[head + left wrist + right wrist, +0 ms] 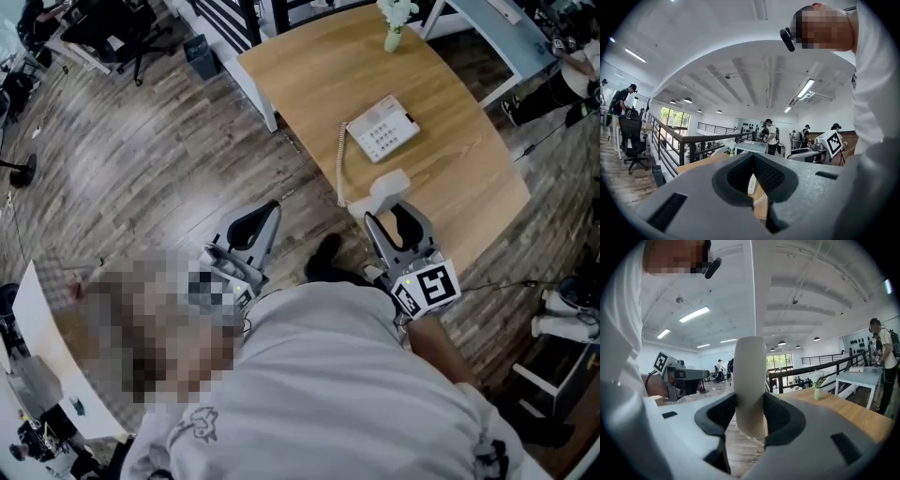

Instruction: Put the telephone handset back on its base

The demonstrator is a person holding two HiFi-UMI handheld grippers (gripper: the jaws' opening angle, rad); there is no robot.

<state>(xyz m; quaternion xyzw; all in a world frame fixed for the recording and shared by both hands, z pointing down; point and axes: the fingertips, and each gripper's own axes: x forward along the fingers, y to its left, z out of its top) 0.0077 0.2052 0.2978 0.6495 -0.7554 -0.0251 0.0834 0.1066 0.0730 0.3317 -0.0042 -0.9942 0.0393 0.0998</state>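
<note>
Handset [389,186]: clamped in right gripper [395,212], over near edge of tabletop [309,84], apart from base [382,128]. Left gripper [266,212]: jaws together, empty. Risk: cord [339,159] tightens, dragging base; handset seats crooked.

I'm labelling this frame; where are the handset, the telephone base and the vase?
handset [750,373]: right gripper view, middle of its body
telephone base [380,131]: head view, keypad
vase [393,40]: head view, its body
</note>
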